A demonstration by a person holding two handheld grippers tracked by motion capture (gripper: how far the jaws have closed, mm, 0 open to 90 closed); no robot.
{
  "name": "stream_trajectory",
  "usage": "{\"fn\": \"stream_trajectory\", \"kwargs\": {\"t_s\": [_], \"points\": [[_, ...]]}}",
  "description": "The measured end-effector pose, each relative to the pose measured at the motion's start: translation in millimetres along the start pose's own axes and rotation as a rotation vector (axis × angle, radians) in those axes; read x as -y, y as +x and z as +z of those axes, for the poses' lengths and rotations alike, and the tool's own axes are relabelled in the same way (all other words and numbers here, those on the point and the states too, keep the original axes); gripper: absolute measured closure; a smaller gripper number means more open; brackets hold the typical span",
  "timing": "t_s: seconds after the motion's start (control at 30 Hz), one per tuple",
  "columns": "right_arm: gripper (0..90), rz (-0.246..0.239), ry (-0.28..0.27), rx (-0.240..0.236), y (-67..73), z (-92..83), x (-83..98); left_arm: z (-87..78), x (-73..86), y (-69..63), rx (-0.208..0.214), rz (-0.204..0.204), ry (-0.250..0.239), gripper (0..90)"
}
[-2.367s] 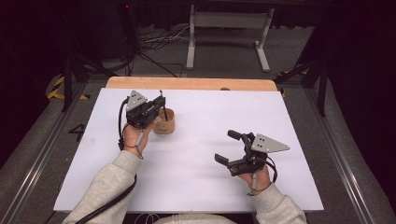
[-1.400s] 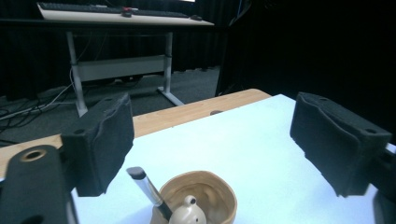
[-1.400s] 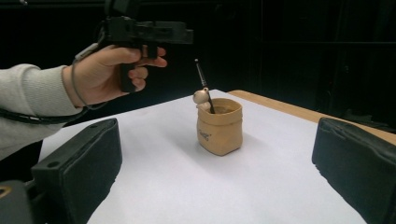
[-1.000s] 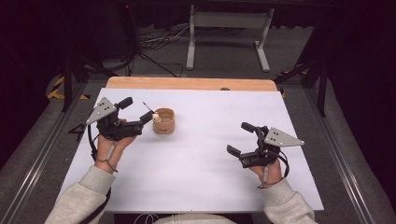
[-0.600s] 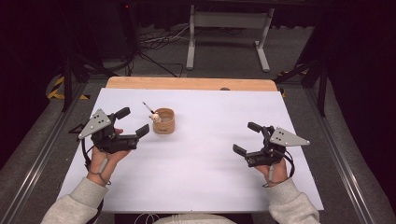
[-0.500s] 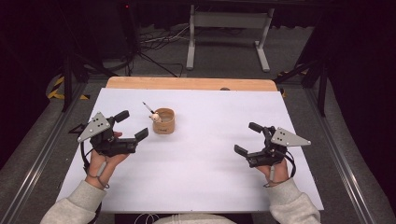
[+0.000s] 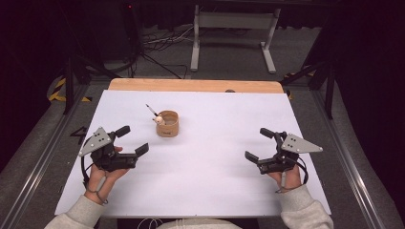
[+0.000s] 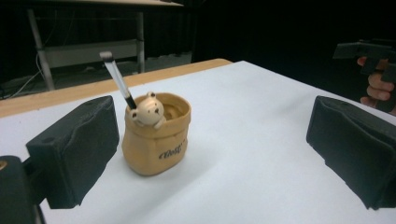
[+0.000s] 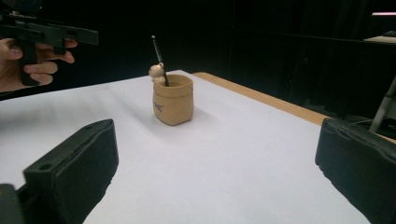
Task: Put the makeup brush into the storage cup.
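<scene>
Centre-left on the white desk (image 7: 215,157) stands a tan bear-faced ceramic cup (image 7: 167,124) holding a thin black pen (image 8: 116,79), its printed lettering legible from the left gripper view, while the left hand-held gripper (image 7: 130,140) and the right hand-held gripper (image 7: 259,144) gape apart, empty.

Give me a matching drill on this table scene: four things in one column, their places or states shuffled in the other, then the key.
Things:
1. tan sack-shaped pot with a bear figure
2. thin black pen
3. left gripper
4. right gripper

States:
A. open, near the table's right edge
B. leaning out of the pot
C. standing on the white tabletop
D. open, just left of the pot

Pairs: 1-C, 2-B, 3-D, 4-A
</scene>
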State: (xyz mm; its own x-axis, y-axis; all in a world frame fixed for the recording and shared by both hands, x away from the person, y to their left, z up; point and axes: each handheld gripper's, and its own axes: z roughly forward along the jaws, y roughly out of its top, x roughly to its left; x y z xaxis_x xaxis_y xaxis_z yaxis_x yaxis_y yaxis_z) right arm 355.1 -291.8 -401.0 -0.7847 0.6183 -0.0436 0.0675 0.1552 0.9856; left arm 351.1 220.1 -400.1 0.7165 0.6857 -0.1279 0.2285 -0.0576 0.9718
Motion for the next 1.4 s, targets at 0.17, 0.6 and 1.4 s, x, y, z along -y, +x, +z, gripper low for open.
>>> {"fn": "stream_trajectory", "kwargs": {"t_s": [0.17,0.6,1.4], "points": [[0.0,0.006,0.012,0.007,-2.1,-2.5,5.9,-3.0,11.8,0.3,-0.007,0.009,0.015,3.3],[0.0,0.009,0.015,-0.027,2.7,-2.7,22.7,-4.1,34.5,2.6,0.01,-0.012,0.019,3.8],[0.0,-0.001,0.04,-0.022,7.4,3.8,41.8,0.4,59.5,2.0,0.039,-0.068,0.023,4.2]]}}
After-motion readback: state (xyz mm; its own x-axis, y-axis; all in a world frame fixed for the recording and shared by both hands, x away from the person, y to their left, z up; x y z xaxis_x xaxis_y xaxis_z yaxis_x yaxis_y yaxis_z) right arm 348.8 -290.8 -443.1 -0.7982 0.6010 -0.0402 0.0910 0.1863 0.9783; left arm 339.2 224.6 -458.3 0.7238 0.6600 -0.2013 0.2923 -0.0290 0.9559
